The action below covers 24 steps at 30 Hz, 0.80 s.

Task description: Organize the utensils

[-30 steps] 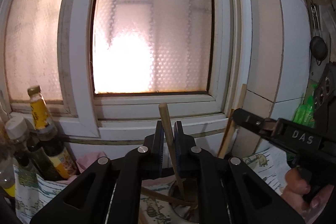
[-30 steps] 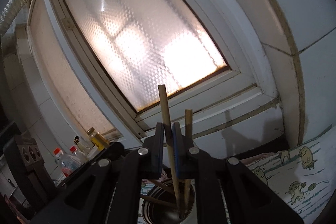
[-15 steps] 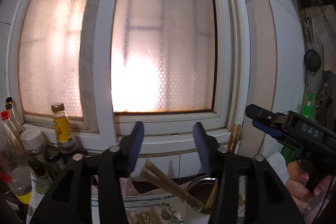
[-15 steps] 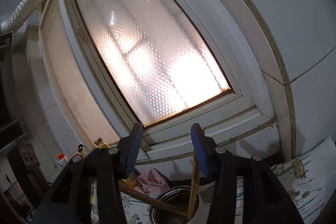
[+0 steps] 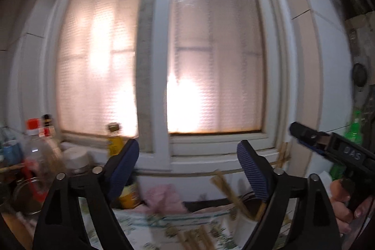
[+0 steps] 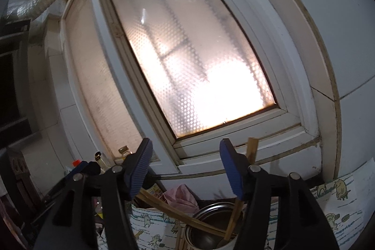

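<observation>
A round metal holder (image 6: 211, 210) stands on a cartoon-print cloth (image 6: 339, 207) below a frosted window. Several wooden chopsticks (image 6: 178, 214) lean in it, some slanting left, one pair upright (image 6: 252, 149). My right gripper (image 6: 185, 170) is open and empty above the holder. My left gripper (image 5: 187, 170) is open and empty, farther back; the holder (image 5: 248, 203) and its chopsticks (image 5: 227, 189) show between its fingers. More chopsticks (image 5: 194, 236) lie blurred on the cloth. The right gripper's body (image 5: 335, 151) shows at the right of the left wrist view.
Bottles and jars (image 5: 37, 156) crowd the left by the sill, among them a yellow-labelled bottle (image 5: 113, 139). A pink rag (image 6: 180, 196) lies behind the holder. A green bottle (image 5: 354, 130) stands at the right. The tiled wall and window sill close off the back.
Both grippers opened and let go of their chopsticks, which now rest in the holder. Both have pulled back and upward; the left wrist view has swung left.
</observation>
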Tool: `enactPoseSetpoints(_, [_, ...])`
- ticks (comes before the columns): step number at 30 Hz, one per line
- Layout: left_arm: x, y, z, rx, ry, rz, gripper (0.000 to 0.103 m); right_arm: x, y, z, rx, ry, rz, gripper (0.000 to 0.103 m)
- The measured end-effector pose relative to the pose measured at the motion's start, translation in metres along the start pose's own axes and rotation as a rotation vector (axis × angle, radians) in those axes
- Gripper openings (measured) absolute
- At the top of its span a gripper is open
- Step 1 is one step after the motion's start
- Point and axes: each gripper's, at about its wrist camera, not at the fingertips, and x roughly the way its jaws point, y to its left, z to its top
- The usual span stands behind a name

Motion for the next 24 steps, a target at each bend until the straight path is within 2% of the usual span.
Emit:
enactPoseSetpoints(4, [-0.018,0.004,-0.005,-0.012,0.018,0.061,0.095,-0.001,0.011,-0.003,-0.022,0.001,0.004,0.058])
enactPoseSetpoints(6, [-0.030,0.008,-0.010,-0.030,0.029,0.067,0.095,-0.004,0.017,-0.002,-0.025,0.013,-0.008,0.058])
enactPoseSetpoints(9, [-0.041,0.015,-0.020,-0.044,0.050,0.071,0.103,-0.018,0.025,-0.005,-0.027,0.016,-0.013,0.058])
enactPoseSetpoints(14, [-0.048,0.023,-0.040,-0.026,0.065,0.076,0.103,-0.031,0.040,-0.018,-0.097,0.000,0.002,0.061])
enactPoseSetpoints(17, [-0.054,0.029,-0.051,-0.012,0.046,0.116,0.103,-0.021,0.047,-0.025,-0.143,0.019,-0.042,0.062])
enactPoseSetpoints(20, [-0.055,0.039,-0.060,-0.036,0.091,0.115,0.103,-0.011,0.046,-0.031,-0.125,0.043,-0.028,0.070])
enactPoseSetpoints(23, [-0.048,0.048,-0.071,-0.040,0.165,0.137,0.103,-0.004,0.046,-0.036,-0.145,0.051,-0.093,0.070])
enactPoseSetpoints(24, [-0.044,0.050,-0.076,-0.036,0.185,0.143,0.103,-0.004,0.046,-0.037,-0.143,0.053,-0.091,0.071])
